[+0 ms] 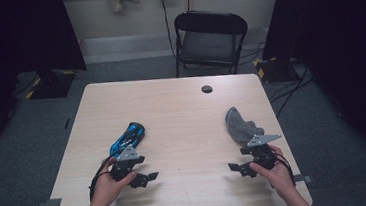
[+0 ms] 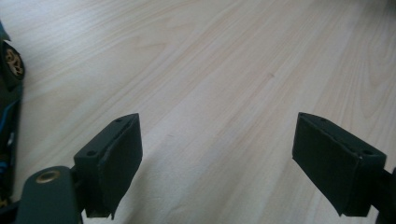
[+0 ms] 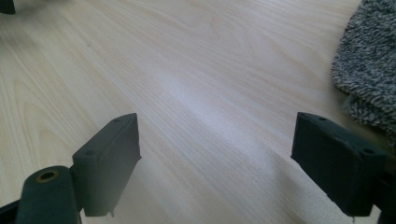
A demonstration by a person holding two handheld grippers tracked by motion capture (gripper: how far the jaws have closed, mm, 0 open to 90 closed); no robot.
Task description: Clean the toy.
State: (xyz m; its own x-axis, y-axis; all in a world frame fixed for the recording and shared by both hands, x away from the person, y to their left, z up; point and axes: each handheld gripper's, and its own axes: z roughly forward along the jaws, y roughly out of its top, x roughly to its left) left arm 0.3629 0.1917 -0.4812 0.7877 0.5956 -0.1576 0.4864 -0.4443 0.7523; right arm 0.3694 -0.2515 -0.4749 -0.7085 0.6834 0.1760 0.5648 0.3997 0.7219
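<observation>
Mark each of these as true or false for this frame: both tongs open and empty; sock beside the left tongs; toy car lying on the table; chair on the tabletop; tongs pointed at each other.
1. Both the left tongs and the right tongs are open and empty. True.
2. The sock lies beside the left tongs. False: it lies by the right tongs.
3. The toy car lies on the table. True.
4. The chair stands on the tabletop. False: it stands on the floor beyond the table.
5. The tongs point inward, toward each other. True.
</observation>
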